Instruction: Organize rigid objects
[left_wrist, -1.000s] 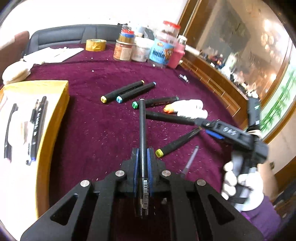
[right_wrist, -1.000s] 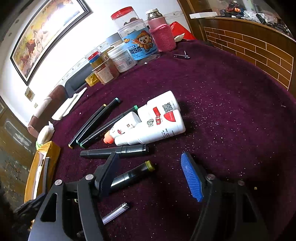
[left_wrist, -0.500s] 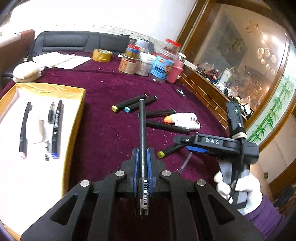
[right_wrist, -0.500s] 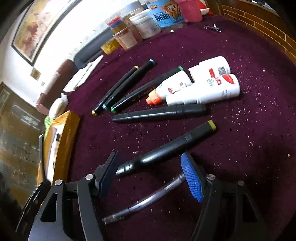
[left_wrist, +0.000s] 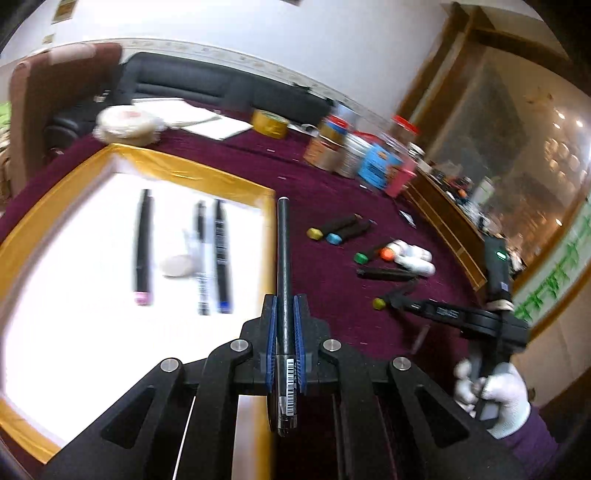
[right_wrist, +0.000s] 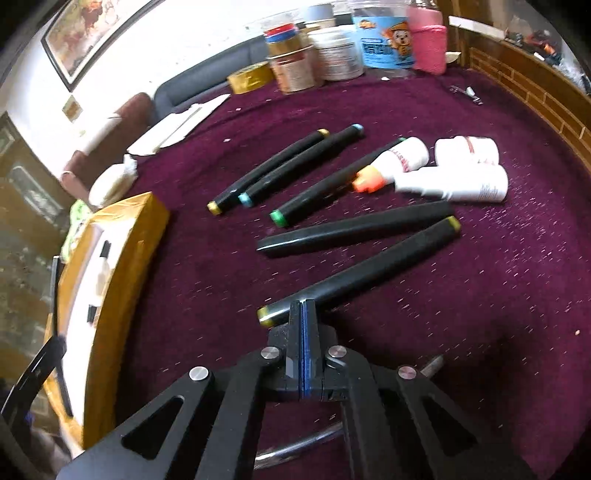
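My left gripper (left_wrist: 284, 306) is shut on a thin black pen (left_wrist: 283, 251) that points forward, just above the right rim of the yellow tray (left_wrist: 192, 173). On the tray's white floor lie three pens (left_wrist: 221, 254). My right gripper (right_wrist: 303, 314) is shut, pads together with nothing between them, its tip just in front of the near end of a yellow-capped black marker (right_wrist: 369, 269). Several more markers (right_wrist: 332, 184) and white glue bottles (right_wrist: 450, 184) lie on the maroon cloth beyond. A clear pen (right_wrist: 295, 446) lies under the right gripper.
Jars and tins (right_wrist: 332, 55) and a tape roll (right_wrist: 251, 77) stand at the table's far edge, with a nail clipper (right_wrist: 467, 94) to the right. Papers (left_wrist: 207, 123) and a white bundle (left_wrist: 125, 123) lie behind the tray. A gloved hand (left_wrist: 495, 391) holds the right gripper.
My left gripper has carried the black pen leftward to the tray's edge. The right gripper's jaws have gone from wide open to shut, empty, by the yellow-capped marker.
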